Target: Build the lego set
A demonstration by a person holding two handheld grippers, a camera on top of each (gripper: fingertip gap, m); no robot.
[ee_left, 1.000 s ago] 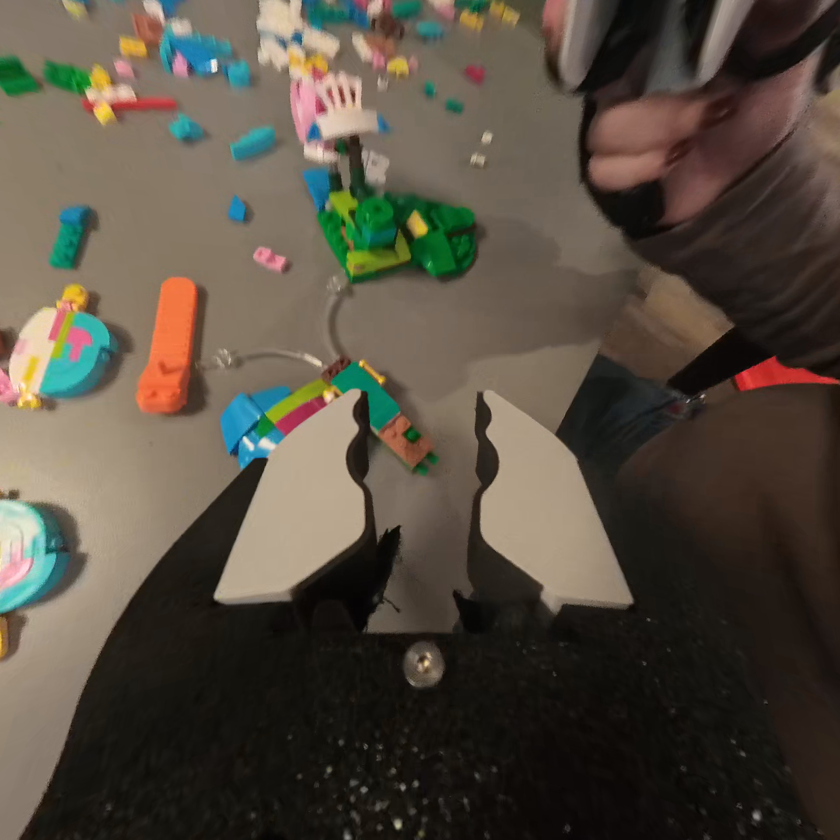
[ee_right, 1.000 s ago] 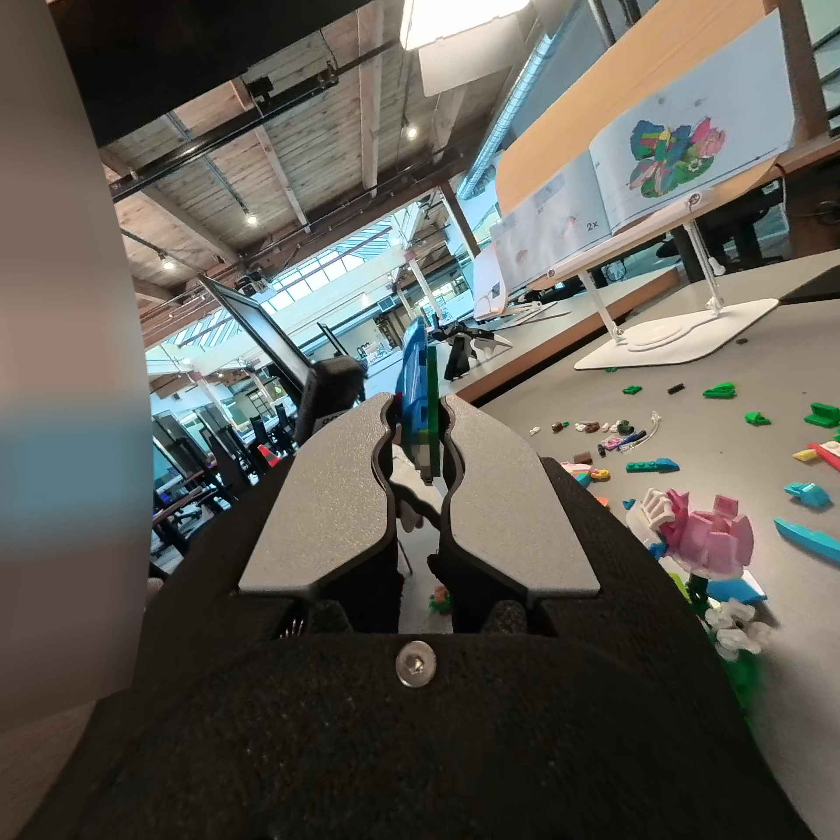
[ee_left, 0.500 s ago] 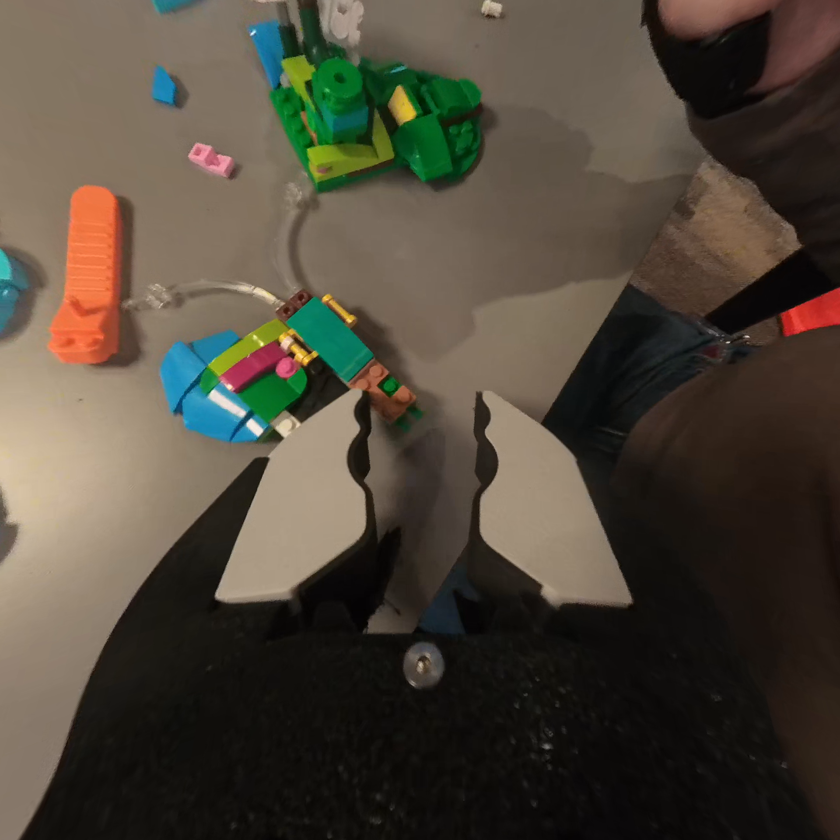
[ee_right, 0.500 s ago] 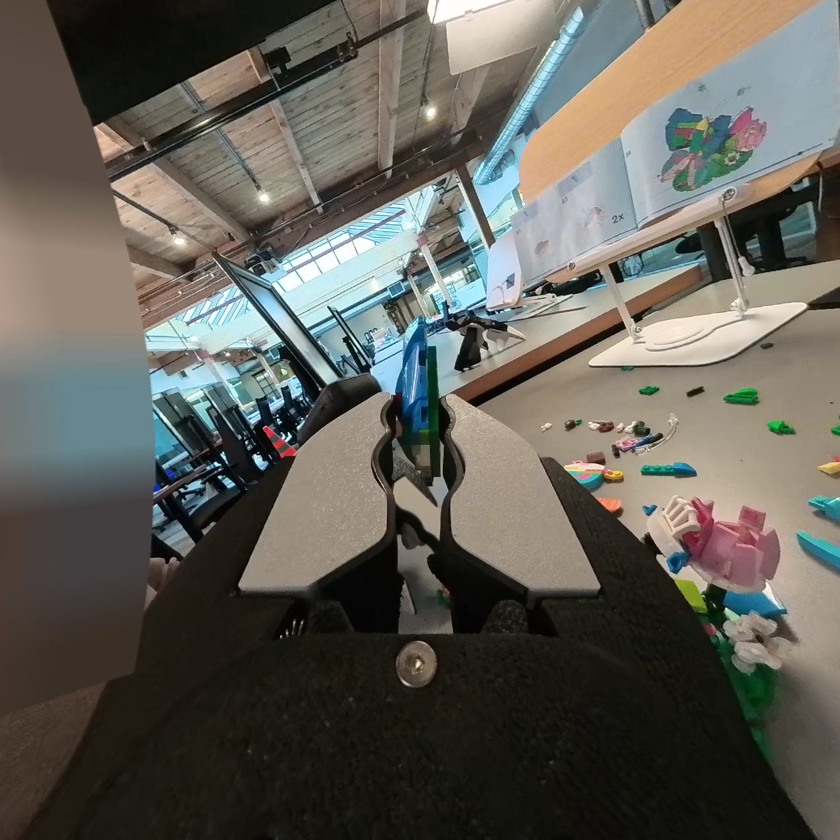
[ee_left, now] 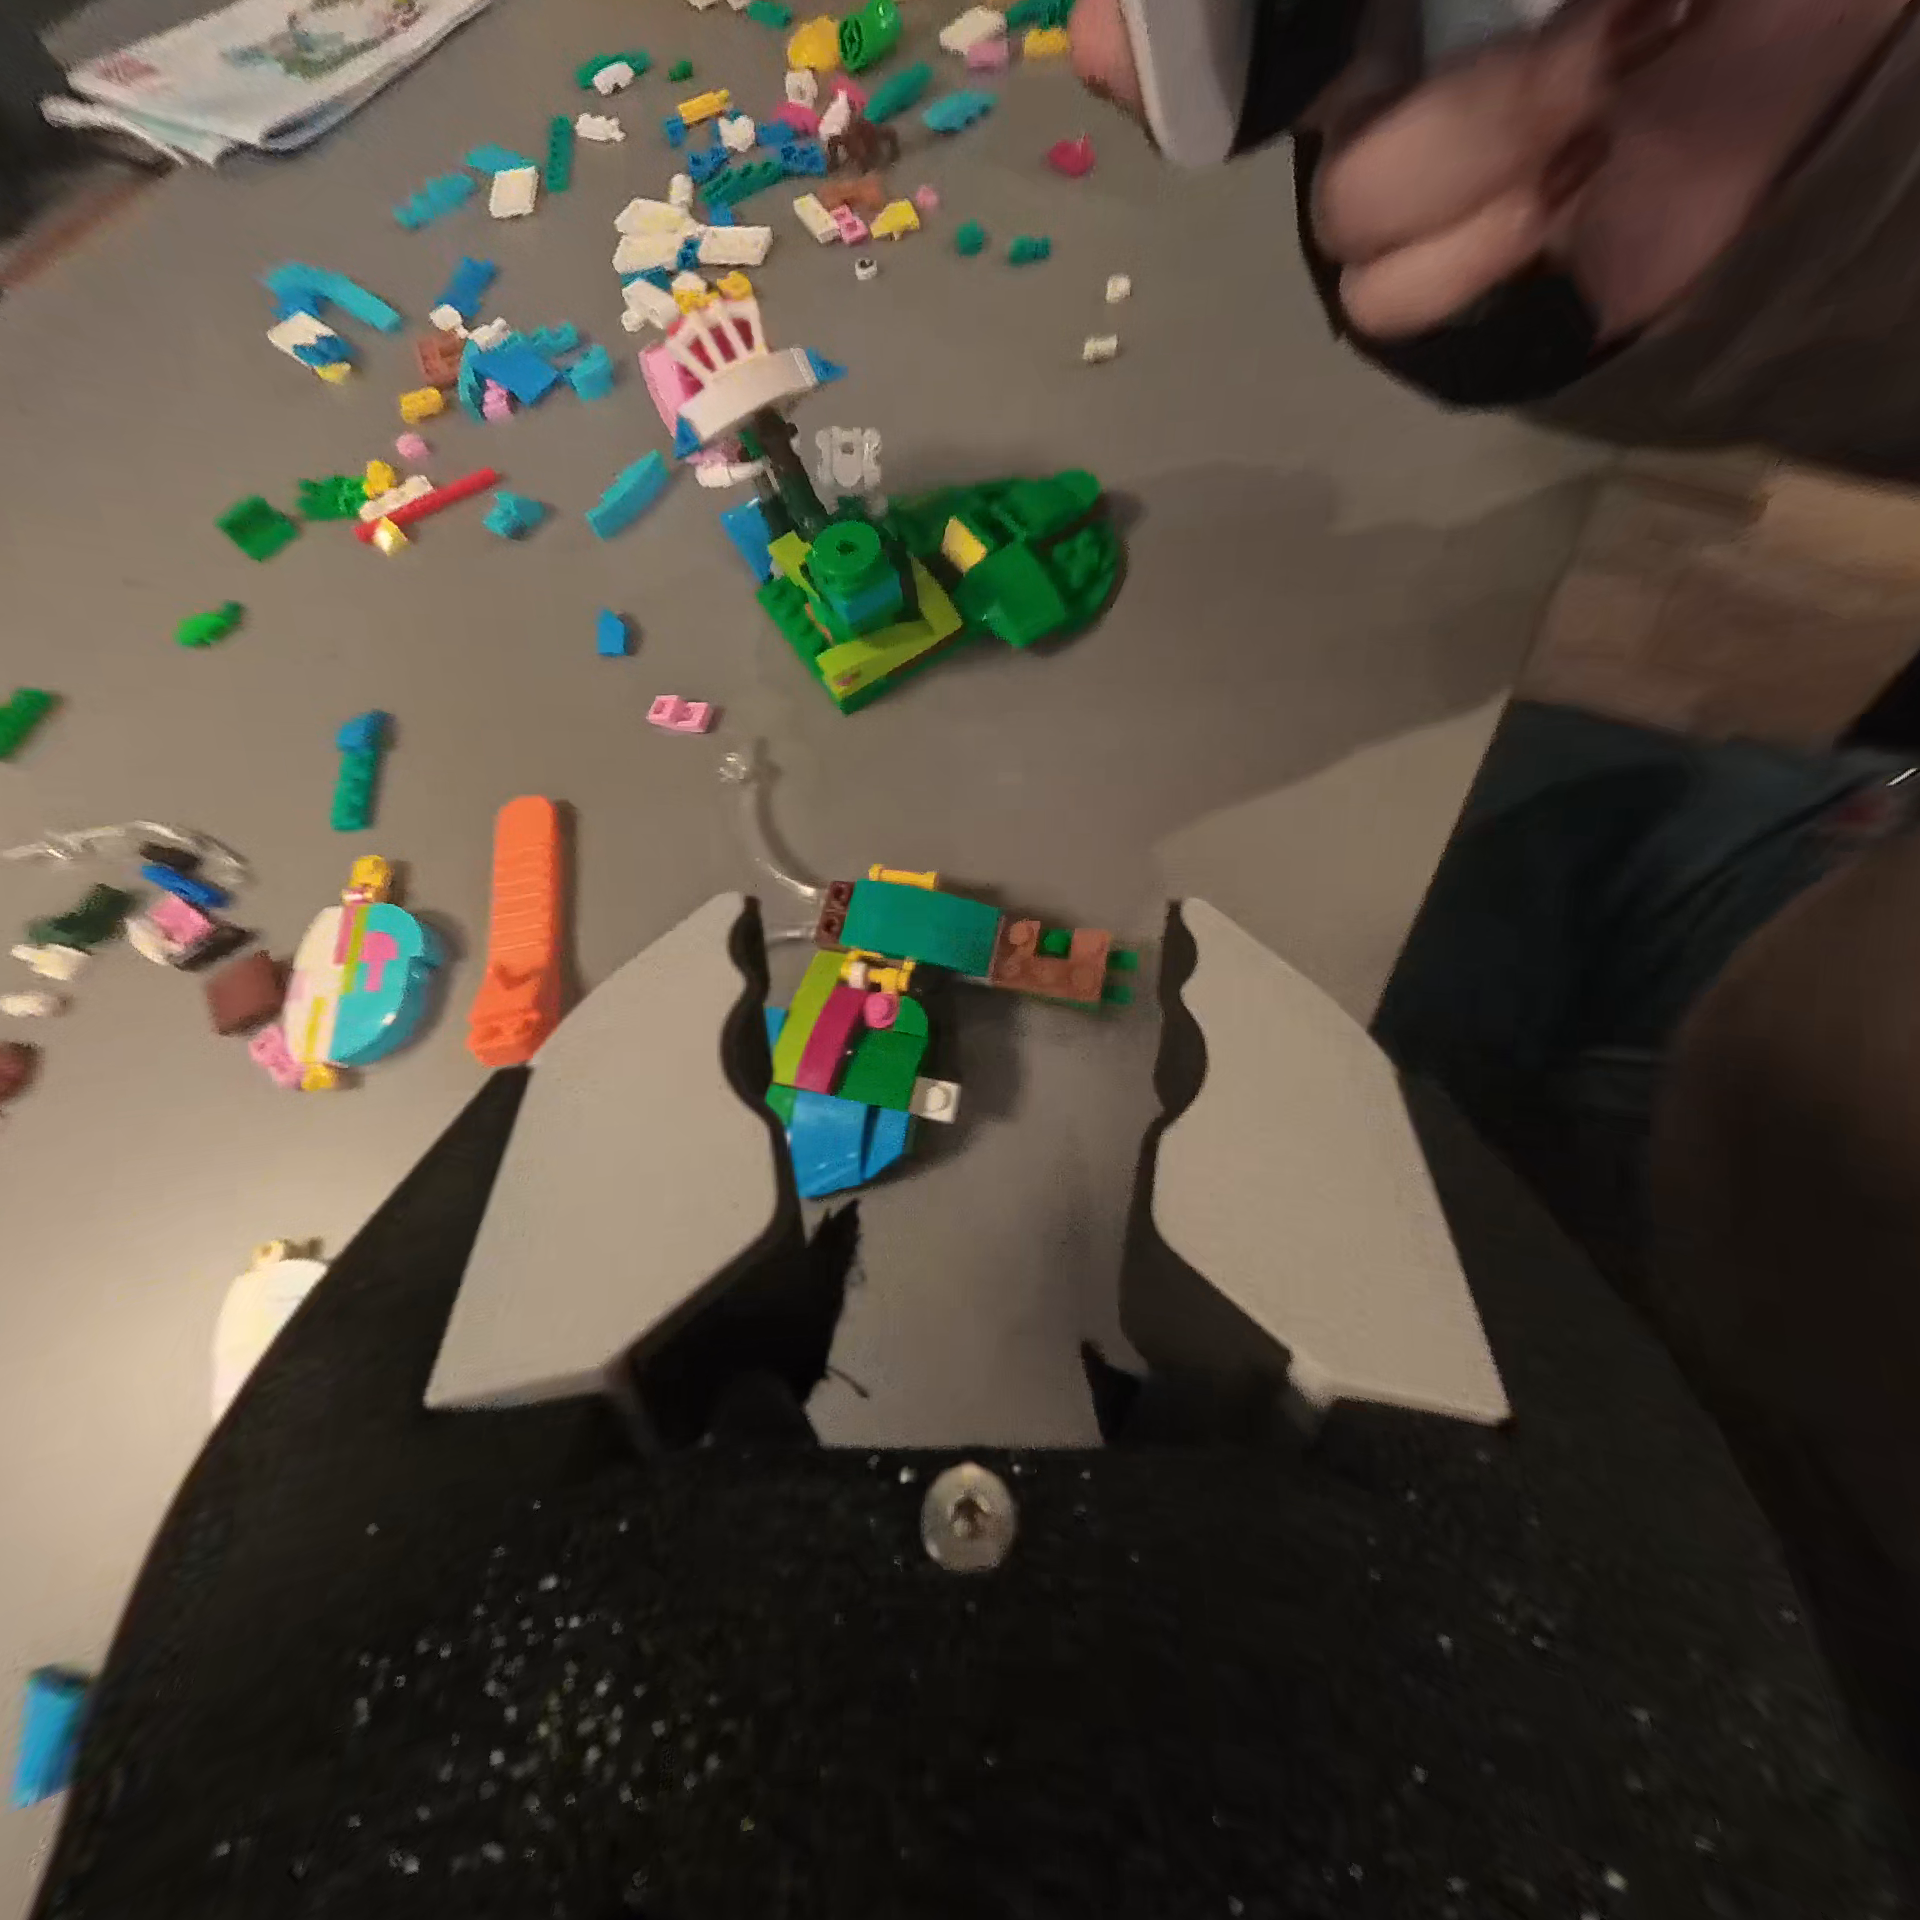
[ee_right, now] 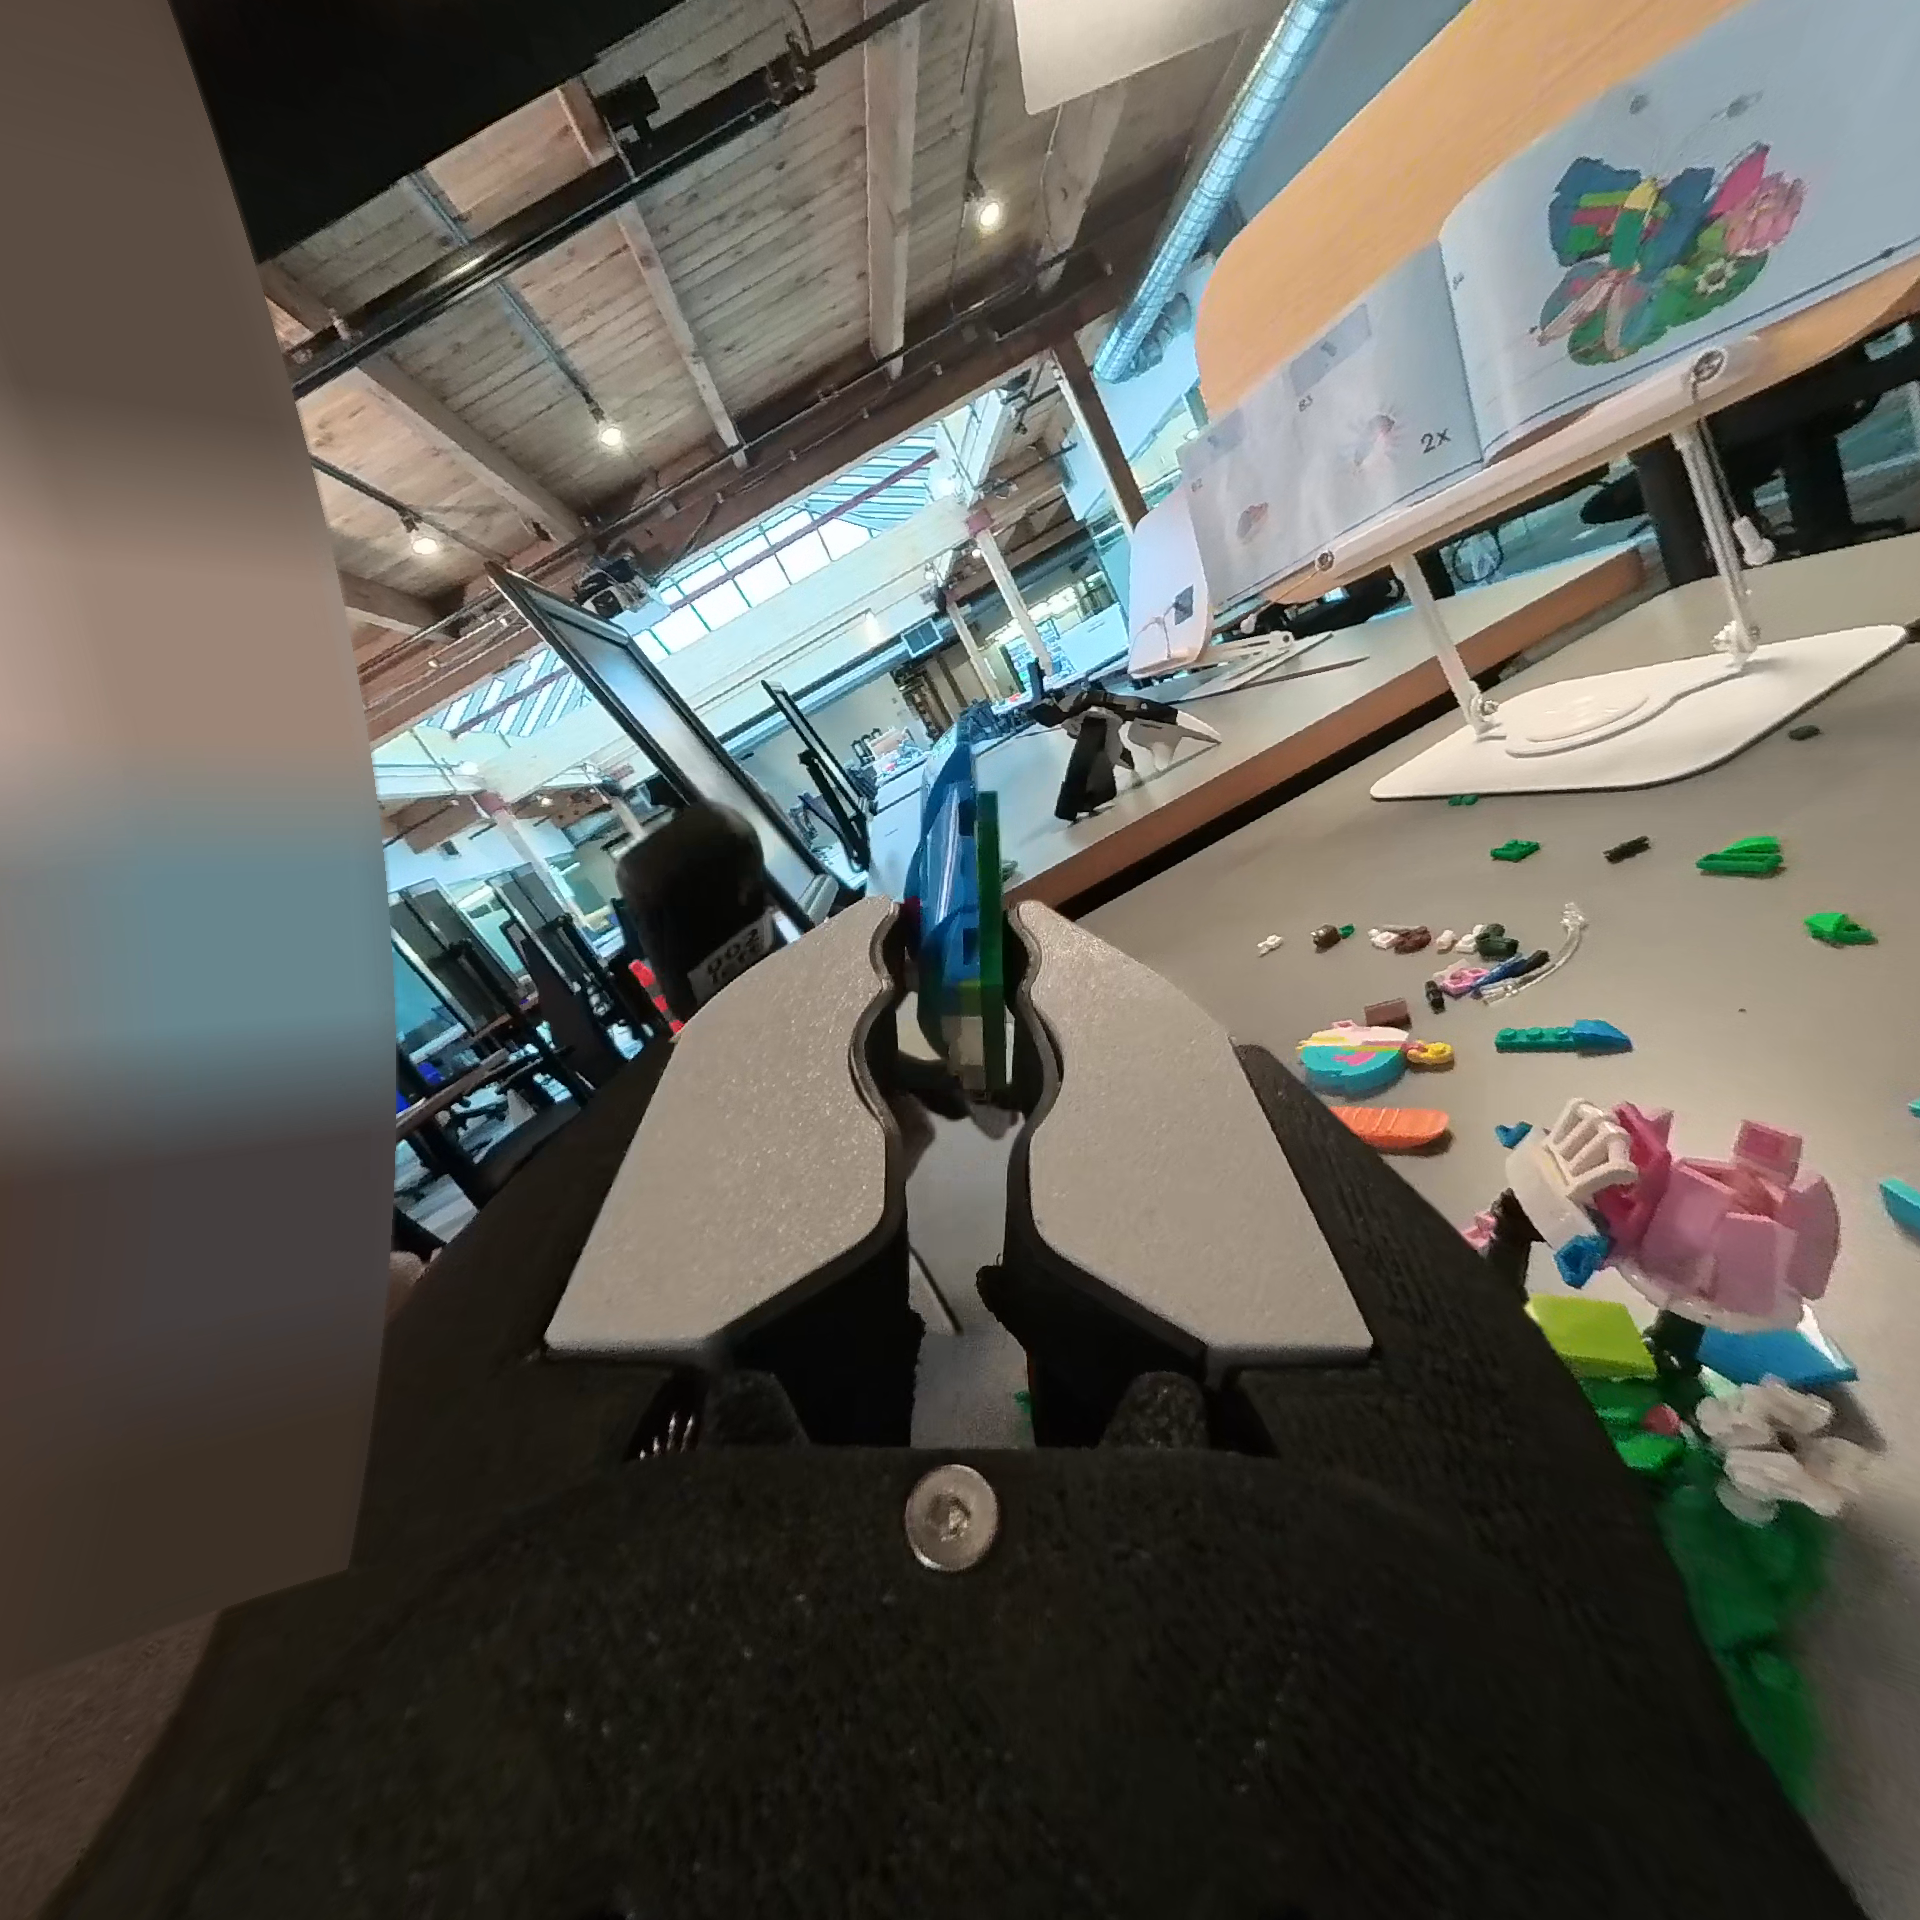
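Left gripper (ee_left: 961,925) spread wide above a multicoloured lego assembly (ee_left: 894,1023) lying between its fingers on the table (ee_left: 1195,748); right gripper (ee_right: 961,920) pinching an upright blue-green wing piece (ee_right: 961,914)

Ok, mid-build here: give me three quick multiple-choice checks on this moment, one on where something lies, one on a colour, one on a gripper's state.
1. Where does the multicolour wing assembly lie in the left wrist view?
A. On the book stand
B. On the grey table, between the left gripper's spread fingers
C. On top of the pink flower

2. What colour is the long ridged brick separator tool?
A. Orange
B. White
C. Purple

3. What is the right gripper doing?
A. Open and empty
B. Shut on the pink flower
C. Shut on a thin blue and green plate assembly

Answers:
1 B: it rests on the table in the gap between the fingers, not gripped.
2 A: it is plainly orange, left of the gripper.
3 C: the assembly stands edge-on, clamped between the fingertips.
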